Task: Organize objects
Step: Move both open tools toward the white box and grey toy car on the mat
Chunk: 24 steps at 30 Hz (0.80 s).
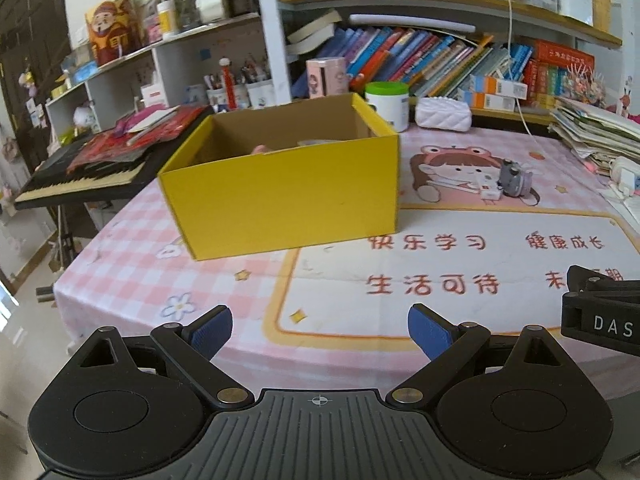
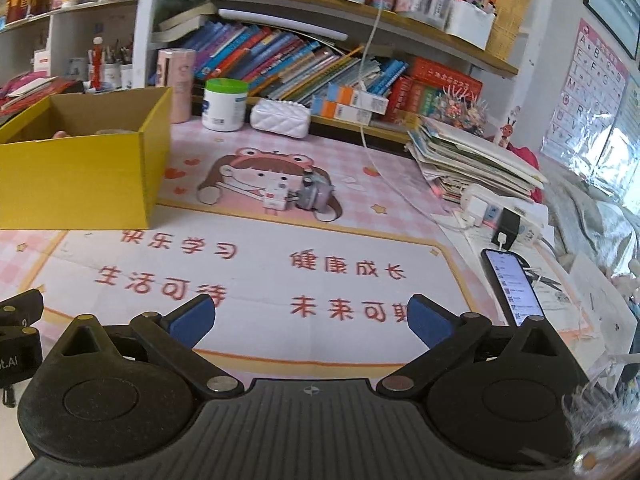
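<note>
At the far left a keyboard (image 1: 80,178) strewn with red packets is seen beside the table. The left gripper (image 1: 320,332) is held spread wide and empty above the pink printed mat (image 1: 400,264). Ahead of it the open yellow box (image 1: 280,184) is set on the mat, something pink being glimpsed inside. Further right, a small white box (image 2: 276,196) and a grey toy (image 2: 314,194) are placed touching on the cartoon print. The right gripper (image 2: 312,320) is likewise held wide, empty, with a lit phone (image 2: 514,288) just to its right.
</note>
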{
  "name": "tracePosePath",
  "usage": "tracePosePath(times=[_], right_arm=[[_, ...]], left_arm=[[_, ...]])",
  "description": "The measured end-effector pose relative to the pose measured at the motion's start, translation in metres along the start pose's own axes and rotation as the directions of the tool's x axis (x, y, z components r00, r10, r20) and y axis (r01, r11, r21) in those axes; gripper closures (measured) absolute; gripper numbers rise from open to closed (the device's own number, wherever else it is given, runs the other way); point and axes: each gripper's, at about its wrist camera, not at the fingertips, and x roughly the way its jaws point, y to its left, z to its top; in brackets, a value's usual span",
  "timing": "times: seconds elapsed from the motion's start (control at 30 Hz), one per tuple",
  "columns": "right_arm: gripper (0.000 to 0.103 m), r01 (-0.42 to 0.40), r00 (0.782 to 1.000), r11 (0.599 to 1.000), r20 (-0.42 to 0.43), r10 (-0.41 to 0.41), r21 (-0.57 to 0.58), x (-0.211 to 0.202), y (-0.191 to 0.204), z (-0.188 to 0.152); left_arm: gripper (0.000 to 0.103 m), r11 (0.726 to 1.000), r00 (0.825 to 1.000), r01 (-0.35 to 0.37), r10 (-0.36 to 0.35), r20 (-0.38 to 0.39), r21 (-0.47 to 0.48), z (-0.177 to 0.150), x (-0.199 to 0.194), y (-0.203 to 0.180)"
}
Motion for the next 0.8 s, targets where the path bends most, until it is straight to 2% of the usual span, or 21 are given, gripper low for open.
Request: tracePosePath(times=[0.2,0.8], right_arm=[[0.000,0.009,1.000,1.000,-0.028,-0.008,0.023,0.026,-0.026,0.012],[0.000,-0.046,0.998,0.999,-0.046,0.045,-0.015,0.110,-0.092,0.054]], left_arm=[[0.007,1.000,1.000,0.008,-0.007,-0.013,0.026,0.013,0.013,-0.028],[0.007,1.000,0.999,-0.008,0.007,-0.040,-0.004,0.057,0.062,-0.111]])
